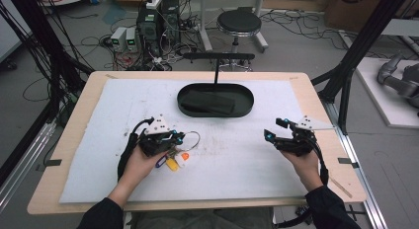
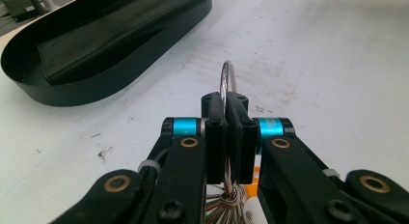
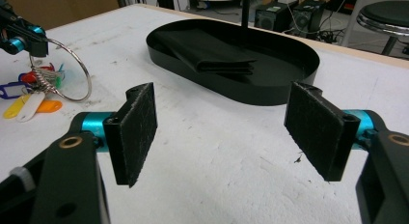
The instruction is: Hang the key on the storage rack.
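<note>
A large metal key ring [image 1: 191, 139] carries several coloured plastic key tags [image 1: 174, 161] on the white mat. My left gripper [image 1: 173, 140] is shut on the key ring [image 2: 227, 84], whose loop sticks out past the closed jaws. The tags [image 3: 29, 105] lie flat beneath the key ring [image 3: 72, 72] in the right gripper view. My right gripper [image 1: 268, 135] is open over the mat at the right, jaws wide apart with nothing between its pads [image 3: 137, 130]. A black oval tray [image 1: 215, 100] holding a folded black wallet [image 3: 207, 52] sits at the back centre.
A thin black post [image 1: 216, 68] with a crossbar rises behind the tray. The white mat [image 1: 99, 140] covers most of the wooden table. Beyond the far edge are a stool [image 1: 239, 22], computer boxes and cables on the floor.
</note>
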